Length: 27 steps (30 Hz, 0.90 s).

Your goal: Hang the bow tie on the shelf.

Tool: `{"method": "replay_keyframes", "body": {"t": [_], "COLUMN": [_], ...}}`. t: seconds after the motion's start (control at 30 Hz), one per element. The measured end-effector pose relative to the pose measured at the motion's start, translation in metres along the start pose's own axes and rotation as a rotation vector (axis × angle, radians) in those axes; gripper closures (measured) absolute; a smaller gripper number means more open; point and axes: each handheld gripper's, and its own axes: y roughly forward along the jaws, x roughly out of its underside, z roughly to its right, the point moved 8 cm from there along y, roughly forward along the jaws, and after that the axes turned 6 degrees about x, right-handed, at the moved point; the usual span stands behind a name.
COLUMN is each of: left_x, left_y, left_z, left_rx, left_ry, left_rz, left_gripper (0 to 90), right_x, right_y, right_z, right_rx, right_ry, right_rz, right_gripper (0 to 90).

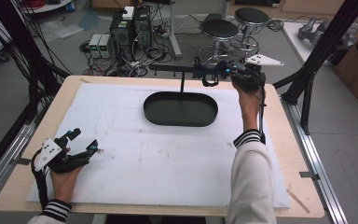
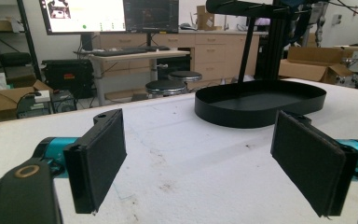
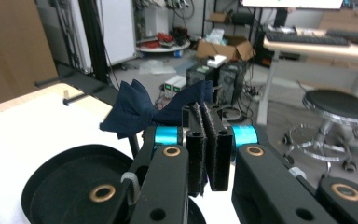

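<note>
i see the navy bow tie (image 3: pixel 140 109) pinched in my right gripper (image 3: pixel 208 144), held up above the far rim of the black oval tray (image 1: pixel 181 108). my left gripper (image 1: pixel 81 147) rests spread wide on the white mat (image 1: pixel 158 163), well short of the tray.

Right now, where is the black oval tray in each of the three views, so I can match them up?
High view: the black oval tray lies upper centre on the white mat.
Left gripper view: upper right, beyond the open jaws.
Right gripper view: bottom left, partly behind the gripper's body.
Shared landmark: the thin black stand post rising from the tray's back edge.
</note>
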Motion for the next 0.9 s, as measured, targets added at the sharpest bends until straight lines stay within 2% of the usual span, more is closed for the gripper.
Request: {"method": "replay_keyframes", "body": {"t": [0.17,0.27,0.33,0.5,0.77,0.8,0.83,0.87,0.9], "left_x": [0.0,0.0,0.0,0.0,0.0,0.0,0.0,0.0,0.0], "left_y": [0.0,0.0,0.0,0.0,0.0,0.0,0.0,0.0,0.0], "left_z": [0.0,0.0,0.0,0.0,0.0,0.0,0.0,0.0,0.0], "left_rx": [0.001,0.001,0.001,0.0,0.0,0.0,0.0,0.0,0.001], "left_ry": [0.002,0.002,0.001,-0.001,-0.001,-0.001,0.0,0.0,0.0], "left_rz": [-0.001,-0.001,-0.001,0.0,0.001,0.0,0.001,0.001,-0.001], "left_gripper": [18.1,18.1,18.1,18.1,18.1,18.1,18.1,18.1,18.1], "right_x": [0.013,0.016,0.021,0.024,0.027,0.027,0.027,0.029,0.029], "right_y": [0.003,0.004,0.005,0.009,0.016,0.017,0.017,0.018,0.018], "right_z": [0.004,0.008,0.013,0.013,0.008,0.008,0.008,0.01,0.01], "right_rx": [0.031,0.054,0.077,0.076,0.047,0.046,0.046,0.062,0.062], "right_ry": [0.003,0.019,0.049,0.064,0.067,0.062,0.062,0.064,0.064], "right_rz": [-0.054,-0.056,-0.071,-0.074,-0.075,-0.072,-0.072,-0.084,-0.084], "right_gripper": [87.6,87.6,87.5,86.9,82.2,77.9,77.9,70.0,70.0]}}
